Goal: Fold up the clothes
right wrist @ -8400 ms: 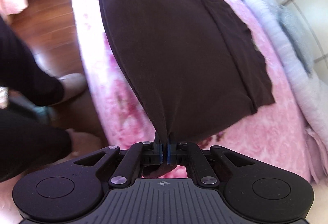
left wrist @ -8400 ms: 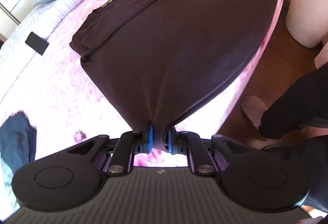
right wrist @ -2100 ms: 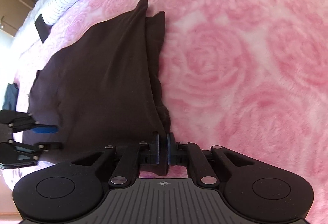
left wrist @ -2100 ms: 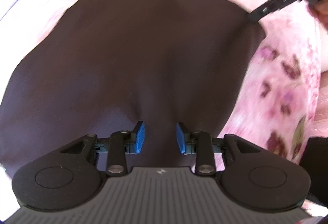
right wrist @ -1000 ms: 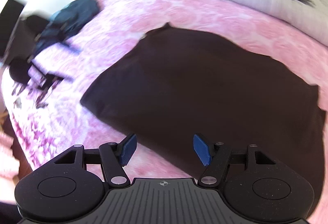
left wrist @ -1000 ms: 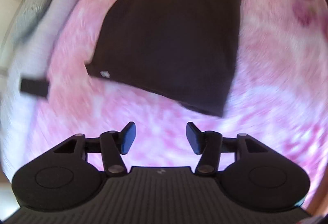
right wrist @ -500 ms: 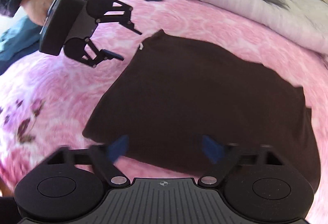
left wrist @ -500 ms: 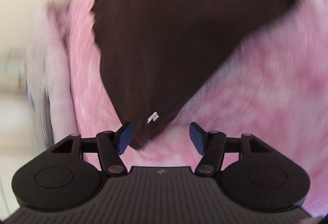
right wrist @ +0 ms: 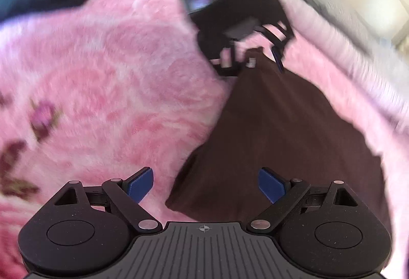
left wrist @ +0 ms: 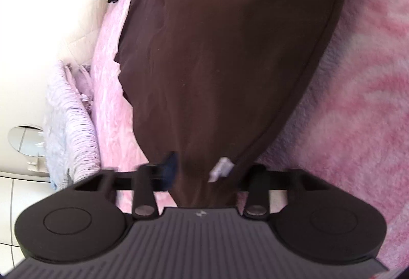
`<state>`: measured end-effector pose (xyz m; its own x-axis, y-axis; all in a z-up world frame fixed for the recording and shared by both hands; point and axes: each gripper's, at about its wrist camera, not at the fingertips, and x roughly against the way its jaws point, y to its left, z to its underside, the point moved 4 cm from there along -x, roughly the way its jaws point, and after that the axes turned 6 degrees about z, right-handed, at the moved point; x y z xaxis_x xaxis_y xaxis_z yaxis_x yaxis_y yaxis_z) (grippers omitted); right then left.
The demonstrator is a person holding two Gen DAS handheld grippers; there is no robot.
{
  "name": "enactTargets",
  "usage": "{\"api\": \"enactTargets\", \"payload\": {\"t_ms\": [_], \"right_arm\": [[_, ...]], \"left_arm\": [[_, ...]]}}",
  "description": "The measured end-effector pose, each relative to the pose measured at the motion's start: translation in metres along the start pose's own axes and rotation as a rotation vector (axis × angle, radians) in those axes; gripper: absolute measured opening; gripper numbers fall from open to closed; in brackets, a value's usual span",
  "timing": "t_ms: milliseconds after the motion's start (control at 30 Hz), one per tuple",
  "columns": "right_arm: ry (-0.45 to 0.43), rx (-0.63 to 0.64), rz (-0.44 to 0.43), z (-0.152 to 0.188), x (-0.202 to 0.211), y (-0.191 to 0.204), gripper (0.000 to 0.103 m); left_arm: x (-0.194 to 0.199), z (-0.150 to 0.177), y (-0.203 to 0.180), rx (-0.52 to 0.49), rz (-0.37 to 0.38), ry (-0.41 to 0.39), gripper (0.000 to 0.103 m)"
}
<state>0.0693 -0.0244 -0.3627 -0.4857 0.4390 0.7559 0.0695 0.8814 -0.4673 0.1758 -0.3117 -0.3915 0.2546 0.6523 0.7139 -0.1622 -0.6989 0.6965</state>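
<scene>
Brown garment (left wrist: 230,49) corner sits between the closing left tool (left wrist: 199,171).

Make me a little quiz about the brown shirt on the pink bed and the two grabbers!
1. True or false: the right gripper is open, with nothing pinched.
2. What colour is the blanket under the brown garment? A green, B pink, C yellow.
3. Fill in: the small white tag sits between the fingers of the ___ gripper.

Key: 1 true. 2 B. 3 left; its jaws are closing, with the garment's corner between them.
</scene>
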Motion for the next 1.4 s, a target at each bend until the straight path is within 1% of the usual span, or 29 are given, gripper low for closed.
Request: {"api": "enactTargets", "payload": {"t_ms": [33, 100, 167, 200, 267, 300, 367, 400, 433, 467, 500, 533, 600, 667, 767, 867, 933, 1000, 1100, 1167, 1267, 1400], "right_arm": [[-0.006, 0.041, 0.027, 0.002, -0.003, 0.006, 0.092], [-0.039, 0.110, 0.082, 0.006, -0.003, 0.012, 0.092], [-0.039, 0.165, 0.168, 0.011, -0.004, 0.011, 0.092], [-0.032, 0.176, 0.203, 0.015, -0.006, 0.008, 0.092], [-0.020, 0.183, 0.248, 0.022, -0.012, -0.001, 0.091], [-0.025, 0.192, 0.256, 0.025, -0.015, -0.005, 0.091], [-0.051, 0.225, 0.232, 0.028, -0.018, -0.007, 0.080], [-0.051, 0.233, 0.210, 0.028, -0.019, -0.008, 0.058], [-0.034, 0.226, 0.184, 0.028, -0.020, -0.011, 0.018], [-0.016, 0.201, 0.158, 0.025, -0.021, -0.012, 0.013], [0.000, 0.166, 0.136, 0.022, -0.020, -0.014, 0.012], [0.008, 0.130, 0.105, 0.020, -0.017, -0.018, 0.010], [-0.004, 0.080, 0.027, 0.008, -0.006, -0.024, 0.010], [-0.028, 0.046, -0.023, -0.001, 0.011, -0.029, 0.009], [-0.044, -0.062, -0.049, -0.010, 0.033, -0.048, 0.009], [-0.072, -0.156, -0.070, -0.016, 0.053, -0.077, 0.009], [-0.085, -0.261, -0.089, -0.015, 0.065, -0.108, 0.009], [-0.100, -0.392, -0.125, -0.011, 0.073, -0.148, 0.009], [-0.115, -0.570, -0.142, 0.010, 0.079, -0.211, 0.009], [-0.123, -0.663, -0.132, 0.031, 0.078, -0.249, 0.009], [-0.121, -0.811, -0.122, 0.071, 0.069, -0.304, 0.009], [-0.092, -0.932, -0.126, 0.123, 0.047, -0.355, 0.009]], "left_arm": [[-0.001, 0.000, -0.001, -0.004, 0.006, -0.001, 0.018], [-0.002, 0.000, 0.000, 0.019, 0.013, -0.004, 0.017], [-0.002, 0.000, 0.003, 0.041, 0.020, -0.005, 0.016], [-0.002, -0.001, 0.003, 0.049, 0.024, -0.004, 0.016], [-0.003, -0.002, 0.007, 0.063, 0.039, -0.001, 0.015], [-0.002, -0.002, 0.008, 0.069, 0.048, 0.002, 0.015], [0.000, -0.003, 0.012, 0.081, 0.064, 0.007, 0.014], [0.002, -0.003, 0.013, 0.086, 0.071, 0.009, 0.014], [0.005, -0.003, 0.015, 0.087, 0.076, 0.010, 0.014], [0.008, -0.003, 0.017, 0.089, 0.080, 0.011, 0.013], [0.012, -0.002, 0.018, 0.091, 0.083, 0.011, 0.012], [0.017, -0.002, 0.021, 0.089, 0.083, 0.011, 0.011], [0.029, -0.001, 0.026, 0.083, 0.083, 0.012, 0.011], [0.045, -0.002, 0.032, 0.078, 0.096, 0.021, 0.011], [0.065, -0.003, 0.048, 0.069, 0.121, 0.043, 0.011], [0.068, -0.011, 0.075, 0.039, 0.173, 0.069, 0.011], [0.067, -0.019, 0.097, 0.014, 0.222, 0.090, 0.011], [0.063, -0.029, 0.122, -0.012, 0.274, 0.120, 0.011], [0.055, -0.046, 0.163, -0.027, 0.331, 0.161, 0.011], [0.042, -0.059, 0.196, -0.027, 0.342, 0.180, 0.011], [0.012, -0.086, 0.239, -0.038, 0.361, 0.185, 0.011], [-0.044, -0.118, 0.278, -0.075, 0.406, 0.175, 0.011]]}}
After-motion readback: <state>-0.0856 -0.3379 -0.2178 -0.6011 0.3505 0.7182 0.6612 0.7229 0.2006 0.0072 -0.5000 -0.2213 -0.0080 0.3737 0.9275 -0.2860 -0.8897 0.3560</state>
